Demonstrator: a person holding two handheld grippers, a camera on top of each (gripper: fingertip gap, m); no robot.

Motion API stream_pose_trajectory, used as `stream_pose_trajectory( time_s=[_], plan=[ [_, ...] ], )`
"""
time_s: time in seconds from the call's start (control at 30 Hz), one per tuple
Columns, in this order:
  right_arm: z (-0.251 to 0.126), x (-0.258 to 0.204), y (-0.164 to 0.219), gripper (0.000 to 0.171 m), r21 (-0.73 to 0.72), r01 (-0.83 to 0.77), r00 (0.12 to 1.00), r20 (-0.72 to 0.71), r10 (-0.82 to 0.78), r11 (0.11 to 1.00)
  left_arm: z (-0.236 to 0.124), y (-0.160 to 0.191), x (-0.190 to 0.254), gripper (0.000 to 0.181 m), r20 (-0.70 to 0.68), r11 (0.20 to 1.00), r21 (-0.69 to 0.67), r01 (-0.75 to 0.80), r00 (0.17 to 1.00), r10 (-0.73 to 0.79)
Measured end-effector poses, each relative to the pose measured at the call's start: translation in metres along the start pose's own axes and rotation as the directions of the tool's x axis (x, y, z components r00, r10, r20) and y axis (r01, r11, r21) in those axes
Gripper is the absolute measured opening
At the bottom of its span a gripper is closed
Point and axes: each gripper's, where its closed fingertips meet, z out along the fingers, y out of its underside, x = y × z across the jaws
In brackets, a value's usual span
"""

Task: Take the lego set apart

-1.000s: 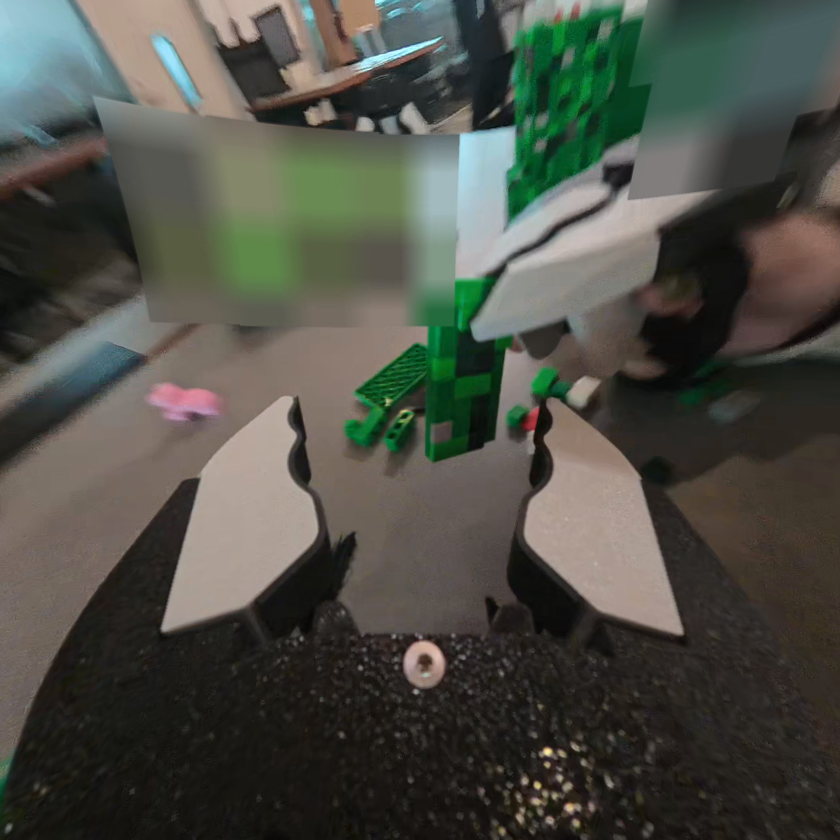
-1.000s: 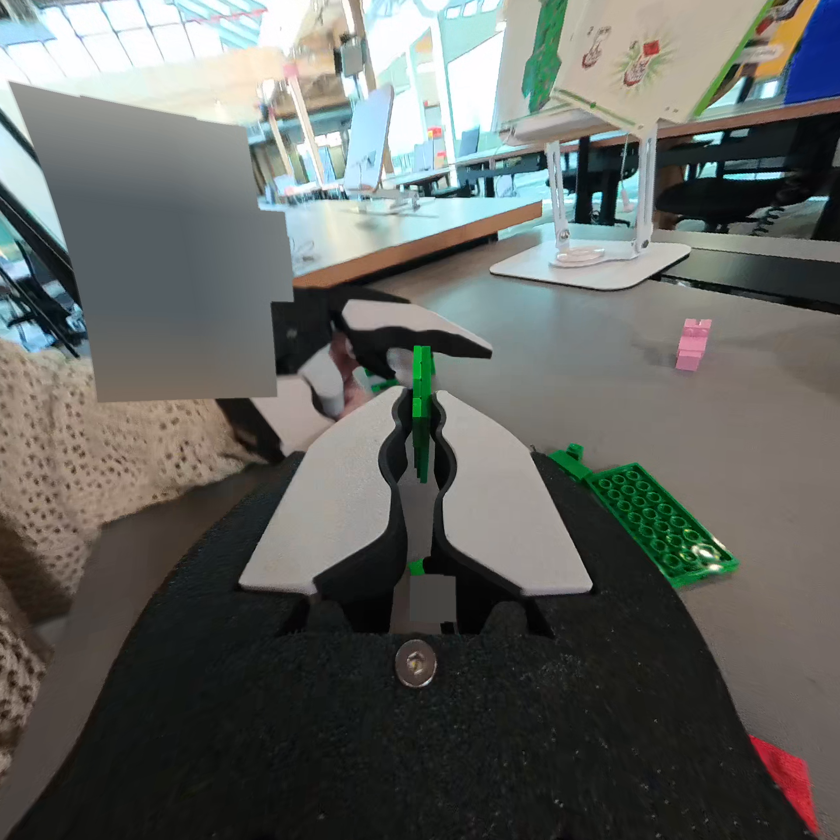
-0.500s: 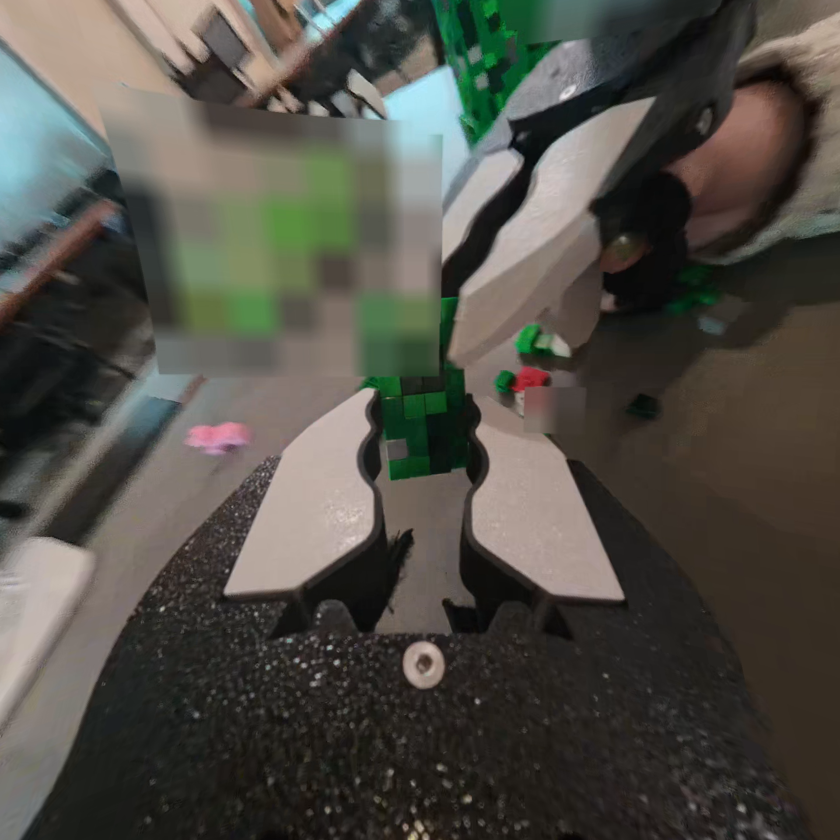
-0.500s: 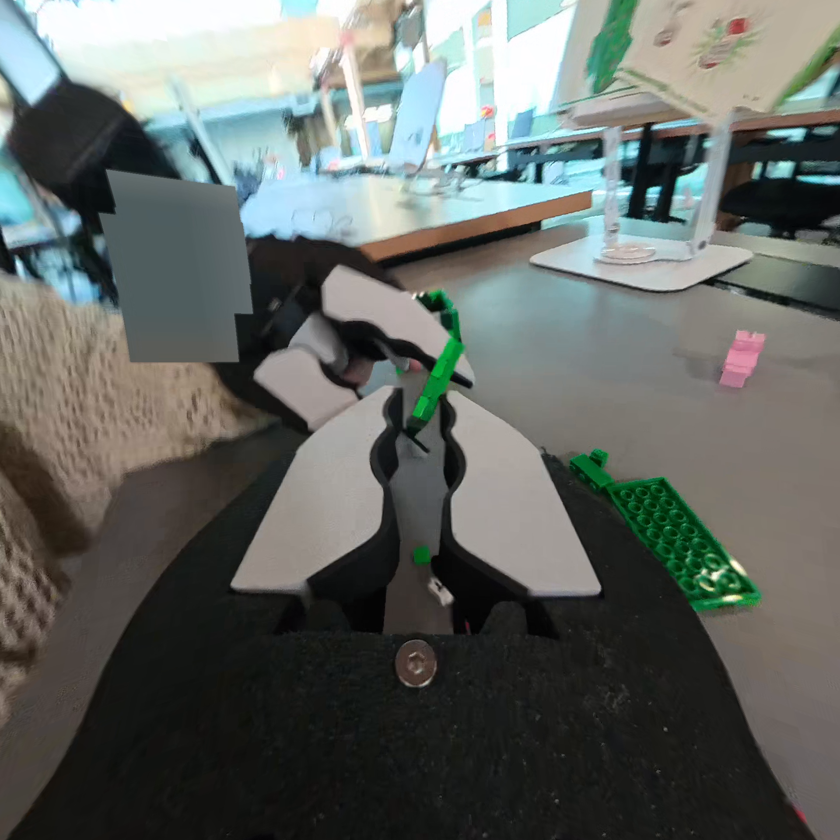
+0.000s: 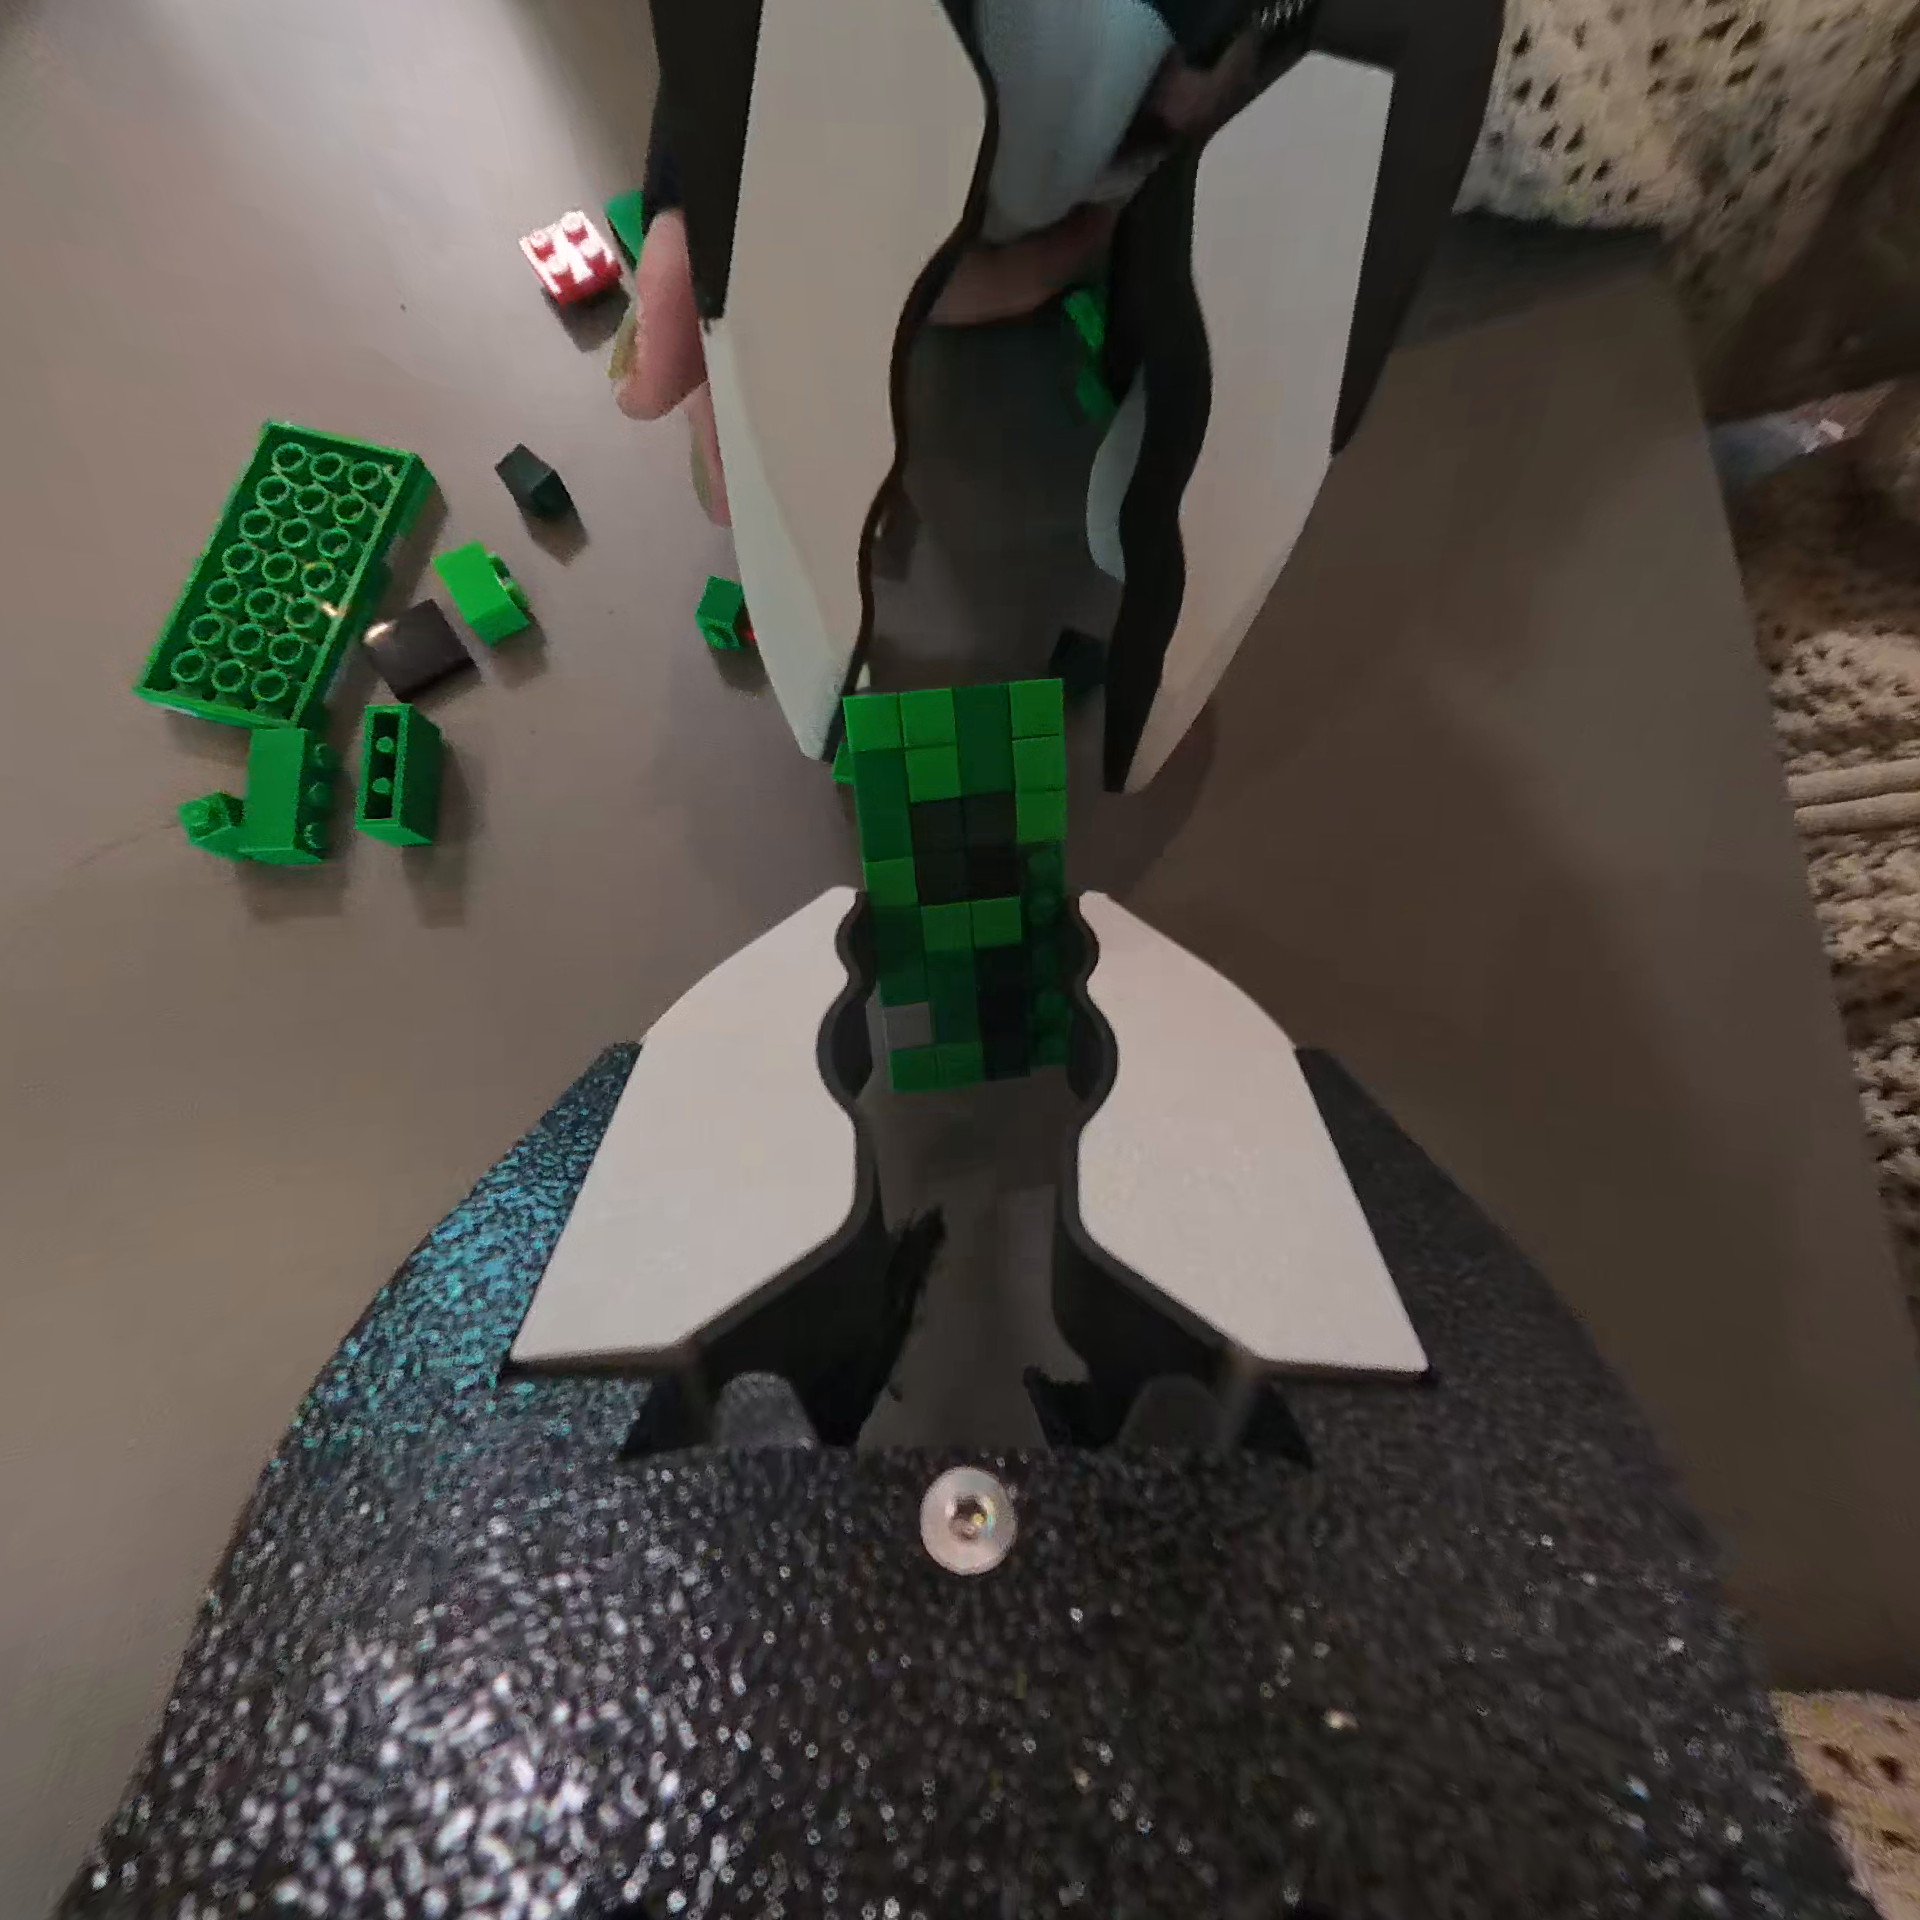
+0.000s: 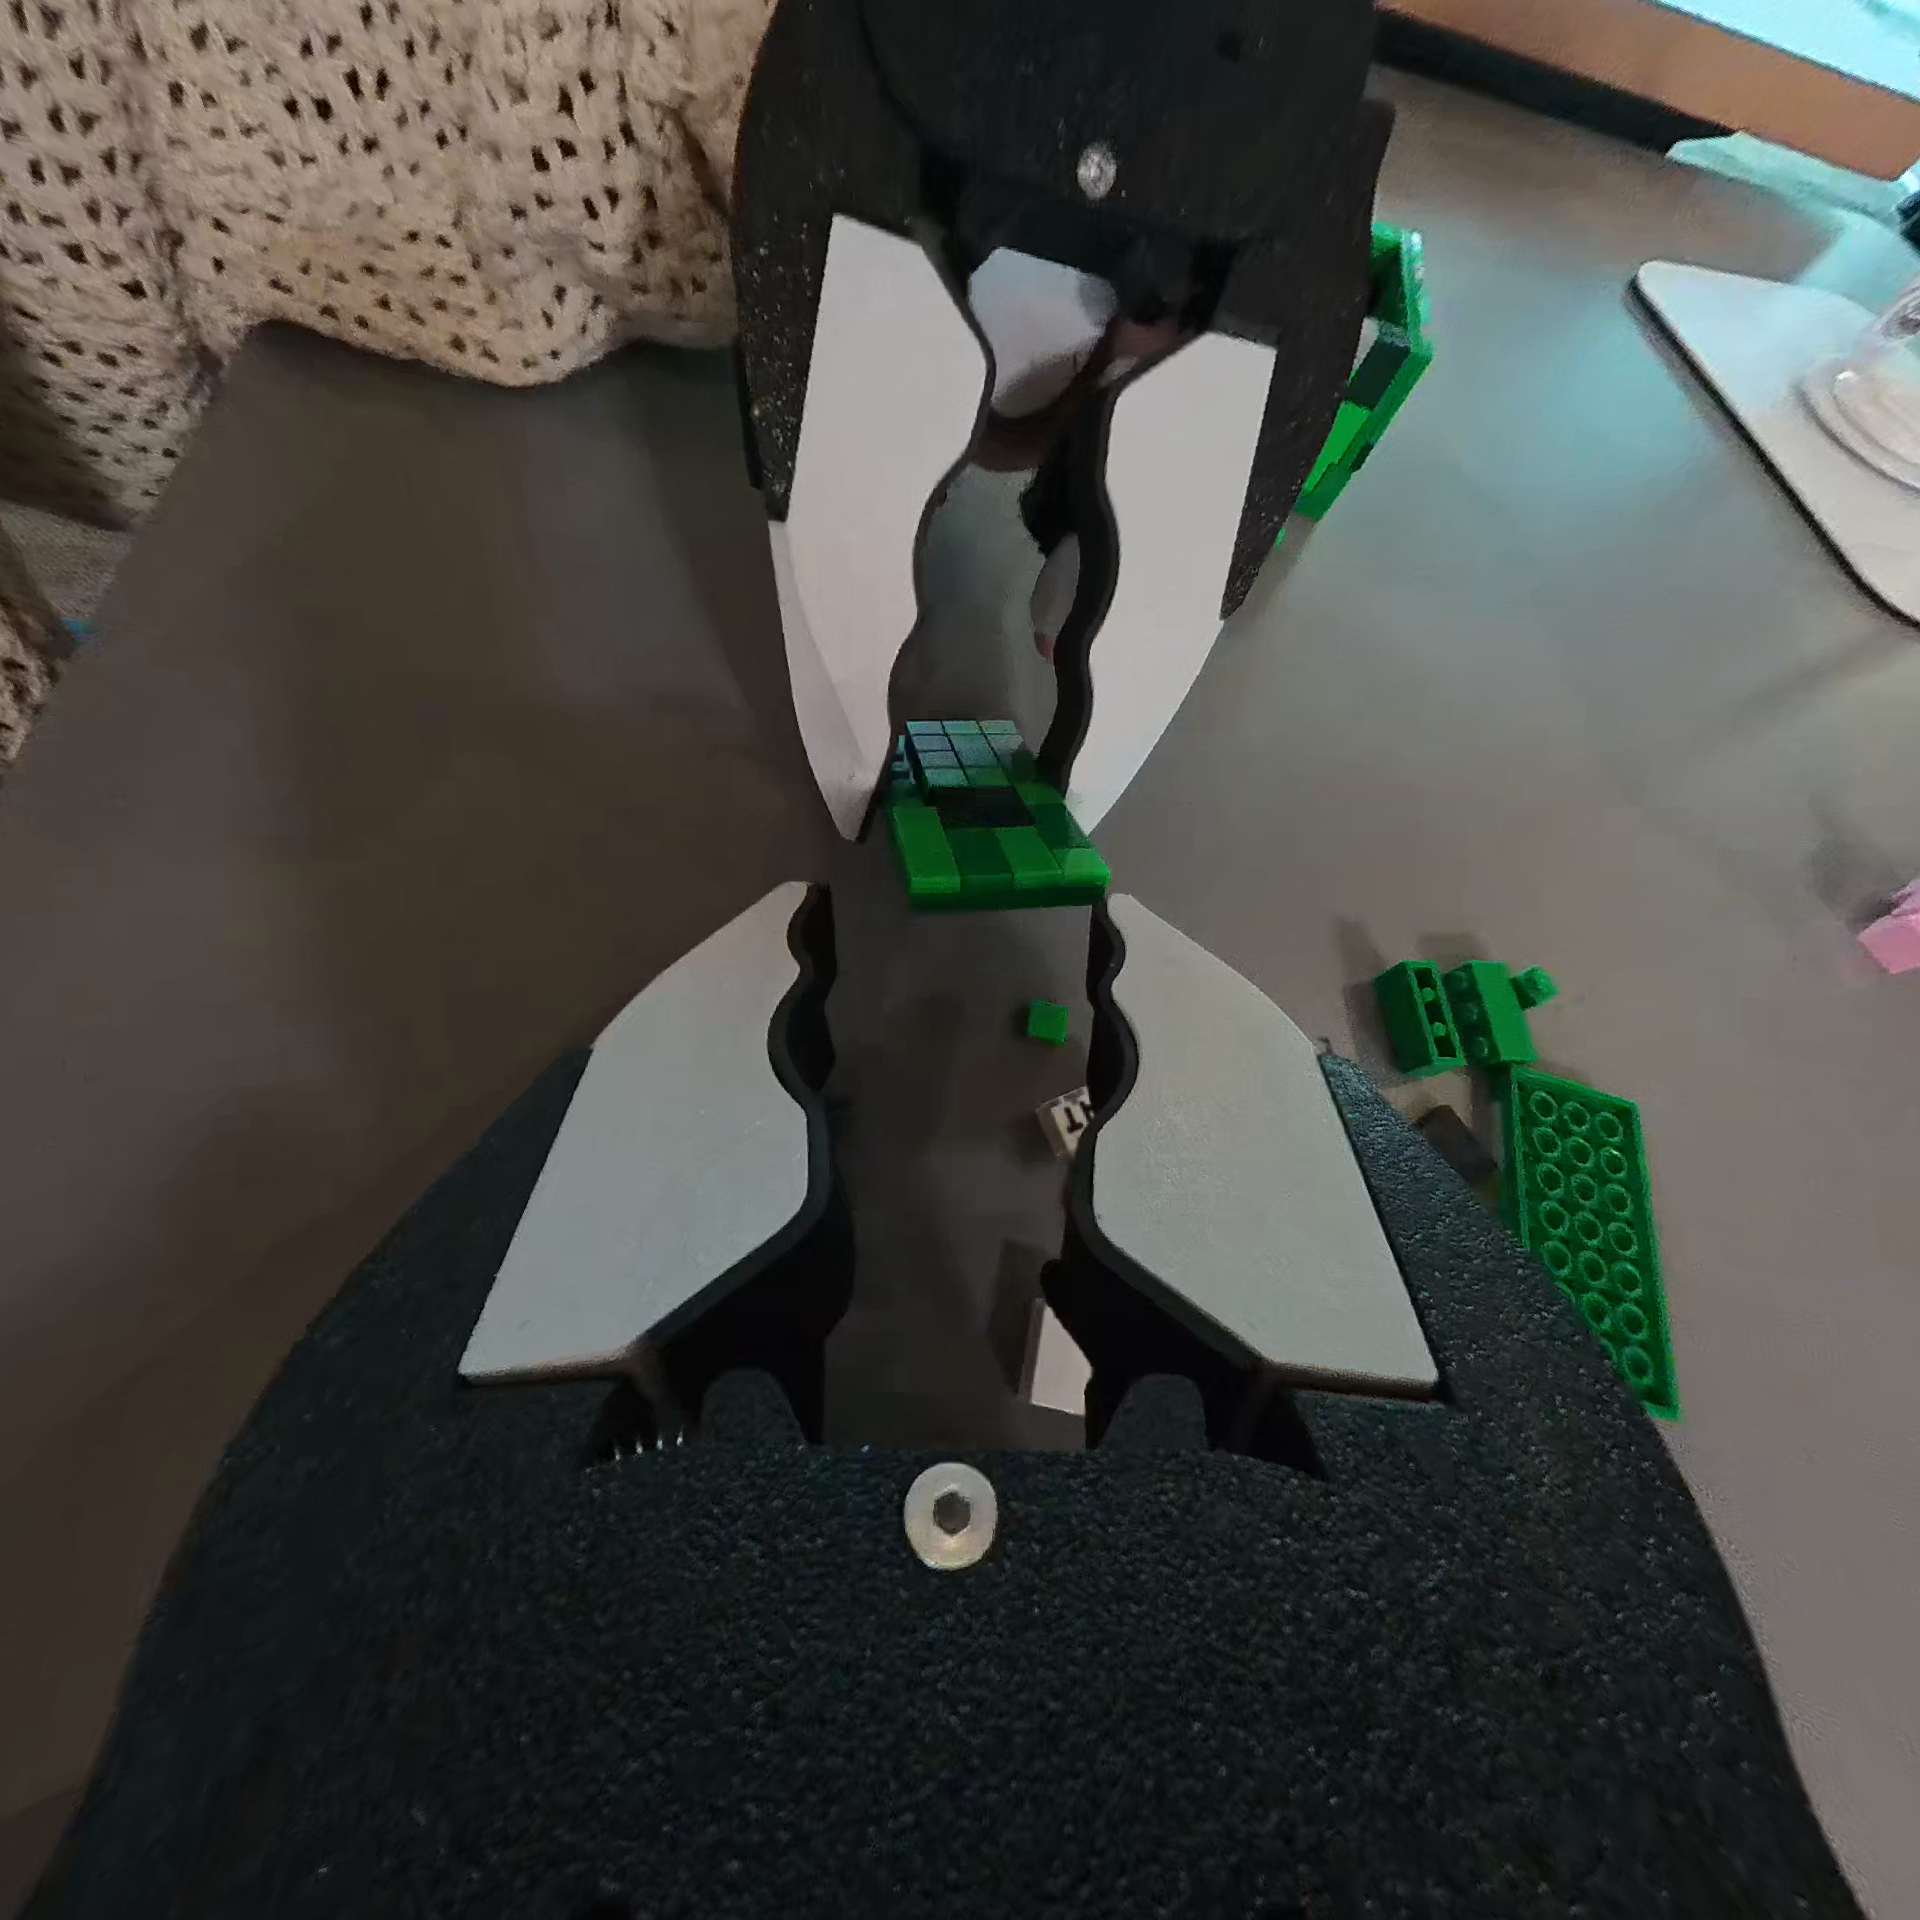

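I have the left gripper (image 5: pixel 966 935) clamped on the lower half of the green tiled panel (image 5: pixel 961 883), which sticks out past its tips above the grey surface (image 5: pixel 312 1143). My right gripper (image 6: pixel 961 904) faces it head-on, its jaws spread wide with nothing between them, tips just short of the panel's free end (image 6: pixel 992 831).

Only the left wrist view shows the panel's face, a patchwork of light, dark and black-green tiles with one grey tile low on its left edge. There, left of the panel, I see a red brick (image 5: pixel 571 255), a small dark piece (image 5: pixel 535 480), a black tile (image 5: pixel 419 649), and a green studded plate (image 5: pixel 275 577) with loose green bricks (image 5: pixel 395 774) near it. The right gripper (image 5: pixel 977 727) hangs opposite, with fingers of a hand (image 5: pixel 665 312) behind it.

The right wrist view gives the panel foreshortened, almost edge-on. It alone shows a tiny green piece (image 6: pixel 1044 1018) on the surface just below the panel, a white stand base (image 6: pixel 1766 416) to the far right, a pink piece (image 6: pixel 1896 940) at the right edge, and a green build (image 6: pixel 1371 384) behind the left gripper (image 6: pixel 977 800). A cream knitted fabric (image 6: pixel 364 177) lies beyond the surface.
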Motion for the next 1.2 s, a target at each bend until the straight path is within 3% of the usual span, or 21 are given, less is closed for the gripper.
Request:
stream_pose_trajectory(
  time_s=[0.1,0.2,0.33,0.4,0.47,0.6,0.63,0.7,0.77,0.83,0.97,1.03,1.13,1.2],
  plan=[
    [0.003,0.002,0.004,0.050,-0.037,0.061,0.997,-0.044,-0.062,0.997,0.000,0.003,-0.003,0.034,0.035,0.999,-0.027,-0.024,0.999,0.025],
    [0.003,0.009,0.001,0.065,-0.042,0.082,0.991,-0.104,-0.086,0.996,0.004,0.007,-0.004,0.034,0.053,0.998,-0.053,-0.041,0.998,0.044],
    [0.005,0.005,0.004,0.054,-0.053,0.083,0.993,-0.077,-0.087,0.995,0.009,0.003,0.001,0.034,0.040,0.997,-0.035,-0.075,0.996,0.077],
    [0.005,0.001,0.003,0.038,-0.047,0.084,0.995,-0.056,-0.087,0.995,0.009,0.001,0.001,0.034,0.051,0.994,-0.016,-0.112,0.992,0.112],
    [0.004,0.004,0.004,0.037,-0.051,0.086,0.994,-0.065,-0.089,0.995,0.010,0.000,-0.002,0.035,0.079,0.990,0.008,-0.144,0.987,0.143],
    [0.000,0.021,0.010,0.037,-0.059,0.014,0.990,-0.138,-0.022,0.998,0.007,-0.010,-0.021,0.036,0.237,0.963,0.130,-0.236,0.950,0.201],
    [-0.002,0.024,0.009,0.037,-0.037,-0.024,0.989,-0.144,0.019,0.999,0.004,-0.013,-0.028,0.045,0.297,0.955,0.144,-0.259,0.932,0.208],
    [-0.007,0.032,0.005,0.036,0.011,-0.094,0.982,-0.163,0.095,0.995,-0.001,-0.017,-0.037,0.061,0.394,0.933,0.149,-0.329,0.885,0.249],
    [-0.012,0.037,0.001,0.036,0.068,-0.161,0.973,-0.157,0.170,0.985,-0.006,-0.019,-0.044,0.058,0.504,0.898,0.096,-0.429,0.799,0.327],
    [-0.016,0.039,-0.005,0.036,0.129,-0.237,0.959,-0.125,0.253,0.963,-0.011,-0.020,-0.050,0.054,0.607,0.840,-0.020,-0.542,0.661,0.441],
    [-0.019,0.037,-0.013,0.036,0.195,-0.352,0.931,-0.027,0.364,0.916,-0.025,-0.034,-0.053,0.011,0.744,0.683,-0.236,-0.691,0.324,0.585],
    [-0.020,0.036,-0.014,0.036,0.206,-0.369,0.926,-0.007,0.378,0.906,-0.025,-0.035,-0.052,0.007,0.745,0.671,-0.262,-0.693,0.297,0.598],
    [-0.021,0.031,-0.015,0.036,0.203,-0.386,0.922,0.046,0.385,0.900,-0.024,-0.034,-0.047,0.005,0.719,0.677,-0.205,-0.707,0.360,0.594],
    [-0.021,0.027,-0.015,0.036,0.191,-0.373,0.928,0.065,0.367,0.908,-0.024,-0.035,-0.045,0.005,0.705,0.641,-0.234,-0.731,0.326,0.630]
  ],
)
